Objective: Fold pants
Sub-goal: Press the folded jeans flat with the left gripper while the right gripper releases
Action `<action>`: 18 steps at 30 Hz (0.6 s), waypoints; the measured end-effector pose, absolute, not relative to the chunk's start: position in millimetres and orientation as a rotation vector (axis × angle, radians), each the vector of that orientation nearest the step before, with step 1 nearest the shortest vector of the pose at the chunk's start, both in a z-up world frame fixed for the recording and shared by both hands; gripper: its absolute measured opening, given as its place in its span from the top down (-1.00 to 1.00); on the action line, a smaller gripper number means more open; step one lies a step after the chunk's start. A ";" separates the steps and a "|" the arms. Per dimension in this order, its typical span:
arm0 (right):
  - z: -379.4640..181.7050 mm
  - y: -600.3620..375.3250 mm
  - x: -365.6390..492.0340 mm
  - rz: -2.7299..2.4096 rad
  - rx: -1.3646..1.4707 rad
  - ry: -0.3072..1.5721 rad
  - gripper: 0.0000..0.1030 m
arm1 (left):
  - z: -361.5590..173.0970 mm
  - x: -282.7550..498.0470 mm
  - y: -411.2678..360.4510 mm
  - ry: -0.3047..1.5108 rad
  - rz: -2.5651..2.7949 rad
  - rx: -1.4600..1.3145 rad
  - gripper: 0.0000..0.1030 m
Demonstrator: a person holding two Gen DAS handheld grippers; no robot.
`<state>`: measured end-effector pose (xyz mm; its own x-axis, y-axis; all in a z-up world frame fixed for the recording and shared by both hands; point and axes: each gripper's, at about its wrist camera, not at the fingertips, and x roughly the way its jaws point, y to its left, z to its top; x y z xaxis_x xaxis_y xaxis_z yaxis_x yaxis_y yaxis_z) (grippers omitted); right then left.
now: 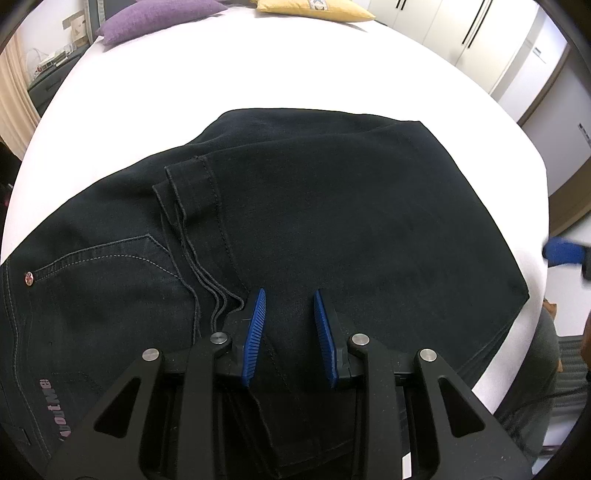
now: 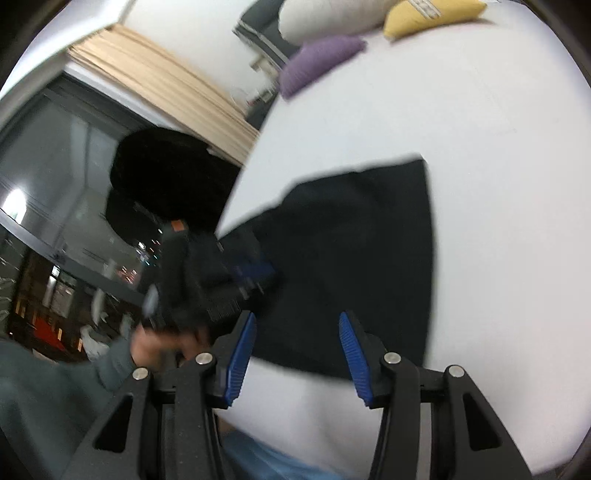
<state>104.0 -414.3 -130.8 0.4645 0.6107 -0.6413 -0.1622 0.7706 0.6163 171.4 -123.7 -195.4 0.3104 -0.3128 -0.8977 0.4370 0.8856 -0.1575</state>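
The dark jeans lie folded on the white bed, filling the middle of the left wrist view. A back pocket with a rivet sits at 9 o'clock, and a hem end lies doubled over the seat near the centre. The left gripper points steeply down over the denim at 6 o'clock; its blue-padded jaws stand a little apart, with nothing pinched between them, and whether the tips touch the cloth cannot be told.

In the blurred right wrist view the jeans spread from the centre toward 3 o'clock. The right gripper hangs at 6 o'clock over their near edge, jaws spread and empty. At 9 o'clock a hand in a grey-green sleeve holds the other gripper against the denim.

A purple cushion and a yellow cushion lie at 12 o'clock on the bed, with white wardrobe doors at 1 o'clock.
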 end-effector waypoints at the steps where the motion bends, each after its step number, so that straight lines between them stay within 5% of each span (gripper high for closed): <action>1: -130.0 -409.4 114.0 0.514 0.535 0.975 0.00 | -195.6 170.9 -123.8 1.154 -0.498 0.123 0.49; 7: -187.5 -393.3 160.4 0.398 0.605 1.126 -0.02 | -195.3 169.1 -127.4 1.150 -0.501 0.114 0.48; 9: -205.6 -392.6 159.2 0.321 0.596 1.133 0.16 | -195.3 169.0 -128.0 1.145 -0.506 0.104 0.48; 13: -192.3 -379.6 150.4 0.286 0.537 1.104 -0.03 | -188.8 165.6 -119.3 1.157 -0.536 0.028 0.46; 15: -185.7 -369.9 149.0 0.249 0.472 1.108 -0.04 | -176.1 157.1 -102.2 1.144 -0.527 -0.021 0.01; 16: -179.4 -363.1 148.2 0.225 0.438 1.106 -0.05 | -166.8 149.7 -87.7 1.114 -0.518 -0.056 -0.74; 17: -173.7 -359.0 146.9 0.223 0.428 1.097 -0.08 | -160.6 144.1 -76.7 1.087 -0.511 -0.083 -0.99; 18: -165.2 -351.5 144.9 0.246 0.432 1.071 -0.08 | -150.4 133.3 -55.5 1.034 -0.499 -0.139 -1.00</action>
<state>144.9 -351.5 -165.2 0.4630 0.3980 -0.7920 0.0130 0.8904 0.4551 133.3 -55.5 -150.4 0.4116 -0.4591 -0.7873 0.3307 0.8802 -0.3404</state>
